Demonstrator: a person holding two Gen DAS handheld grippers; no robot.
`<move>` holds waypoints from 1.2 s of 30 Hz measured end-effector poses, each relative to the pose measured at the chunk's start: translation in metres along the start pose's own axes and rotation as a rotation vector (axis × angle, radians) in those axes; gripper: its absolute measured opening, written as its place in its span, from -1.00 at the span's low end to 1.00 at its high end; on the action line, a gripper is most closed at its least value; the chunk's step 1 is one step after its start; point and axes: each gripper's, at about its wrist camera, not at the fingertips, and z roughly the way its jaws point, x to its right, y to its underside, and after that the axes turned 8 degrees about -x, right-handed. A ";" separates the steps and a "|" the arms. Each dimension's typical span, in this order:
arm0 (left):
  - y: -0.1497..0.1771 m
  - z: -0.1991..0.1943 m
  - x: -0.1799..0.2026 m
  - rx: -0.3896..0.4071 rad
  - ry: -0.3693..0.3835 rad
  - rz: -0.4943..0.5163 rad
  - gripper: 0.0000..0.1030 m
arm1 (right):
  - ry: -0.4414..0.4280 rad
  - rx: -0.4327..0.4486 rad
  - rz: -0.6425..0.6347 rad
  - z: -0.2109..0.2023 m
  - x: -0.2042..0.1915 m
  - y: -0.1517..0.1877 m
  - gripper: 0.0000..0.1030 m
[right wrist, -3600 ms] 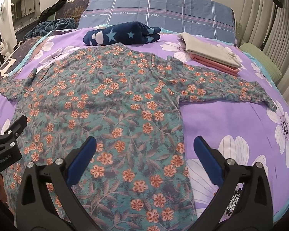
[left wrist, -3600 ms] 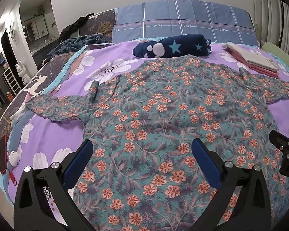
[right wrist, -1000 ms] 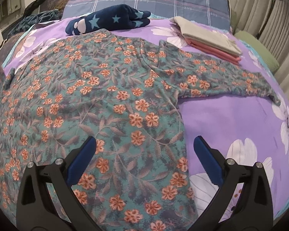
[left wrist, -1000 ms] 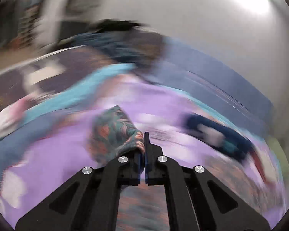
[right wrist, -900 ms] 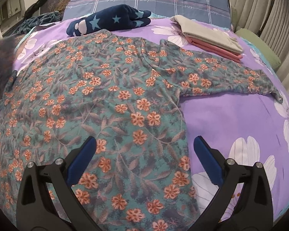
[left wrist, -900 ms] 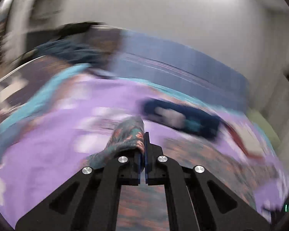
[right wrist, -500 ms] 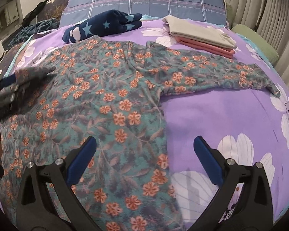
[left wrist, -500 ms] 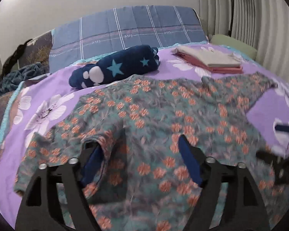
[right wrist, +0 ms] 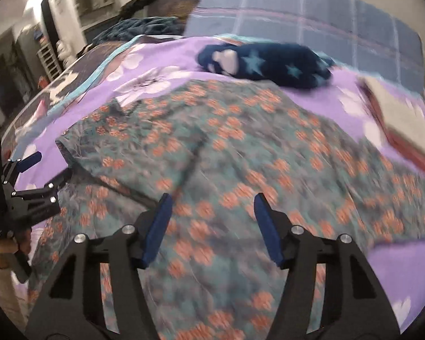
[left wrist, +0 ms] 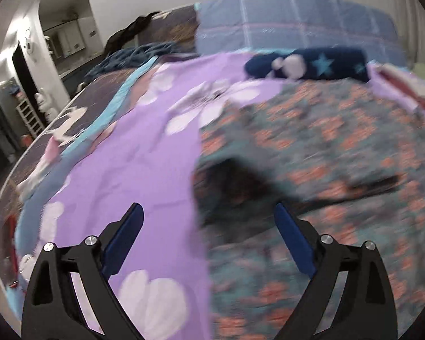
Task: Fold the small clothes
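Floral shirt (right wrist: pixel 240 153) spread flat on purple flowered bedspread (left wrist: pixel 144 153), teal with orange blossoms, covering most of the bed's middle. One sleeve (right wrist: pixel 133 141) folded inward, lying across the shirt's body on the side toward the left gripper. Both views motion-blurred; fine detail of the fabric unreadable.

Left gripper (left wrist: pixel 208 228) low over the shirt's edge where cloth meets bedspread; jaws wide and opening, nothing pinched, blue fingers (left wrist: pixel 126 233) clear of the fabric. Seen again from the right wrist view at far left (right wrist: pixel 38 167), held in a hand (right wrist: pixel 2 248), spread open beside the folded sleeve.

Right gripper (right wrist: pixel 211 226) above the shirt's lower middle; jaws partway apart and closing, cloth below the gap, not gripped.

Navy star-patterned bundle (right wrist: pixel 266 62) beyond the shirt's collar. Folded stack of beige and pink cloth (right wrist: pixel 405 130) to the right. Blue plaid pillow (left wrist: pixel 297 22) at the head of the bed.
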 end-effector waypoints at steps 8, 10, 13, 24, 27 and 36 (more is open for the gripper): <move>-0.012 0.046 -0.014 -0.098 -0.110 -0.050 0.81 | 0.027 -0.042 -0.282 0.050 -0.075 -0.010 0.02; -0.016 0.056 -0.015 -0.112 -0.126 -0.069 0.81 | 0.060 -0.049 -0.284 0.062 -0.077 -0.014 -0.16; -0.017 0.057 -0.017 -0.111 -0.126 -0.084 0.84 | 0.043 -0.069 -0.213 0.067 -0.060 -0.019 -0.70; -0.013 0.055 -0.014 -0.098 -0.129 -0.089 0.86 | -0.107 -0.122 0.388 0.012 0.120 0.039 -0.49; -0.013 0.056 -0.013 -0.100 -0.130 -0.088 0.87 | -0.147 -0.134 0.464 0.011 0.135 0.053 -0.33; -0.014 0.055 -0.008 -0.097 -0.160 -0.069 0.87 | -0.007 0.020 -0.164 0.020 -0.022 -0.012 0.03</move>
